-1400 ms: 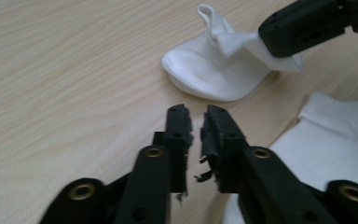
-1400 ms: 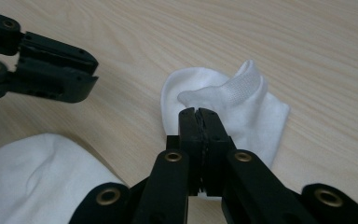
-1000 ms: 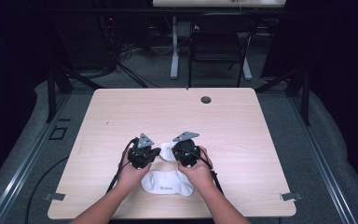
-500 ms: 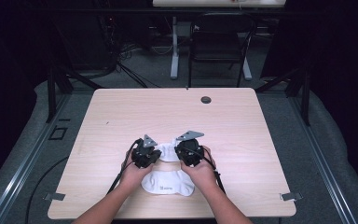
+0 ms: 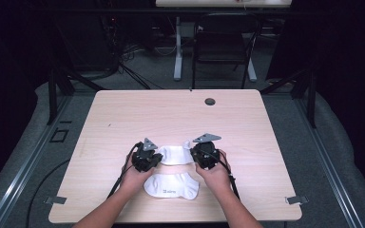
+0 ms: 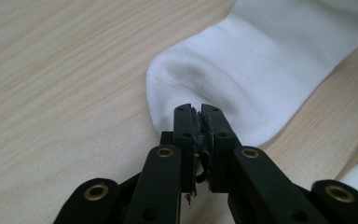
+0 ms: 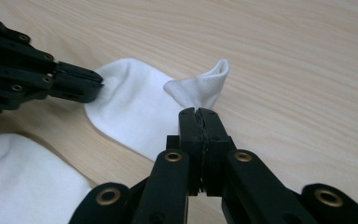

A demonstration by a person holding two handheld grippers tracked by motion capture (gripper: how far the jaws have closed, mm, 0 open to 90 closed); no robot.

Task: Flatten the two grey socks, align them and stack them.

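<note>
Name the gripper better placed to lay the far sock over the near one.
Left or right alone won't do: left gripper and right gripper each pinch an end of the far sock; the near sock lies beside both.

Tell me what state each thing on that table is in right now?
Left gripper: shut on the far sock's rounded end.
Right gripper: shut on the far sock's other end.
Far sock: flat on the table, one corner lifted.
Near sock: lying flat, untouched.
</note>
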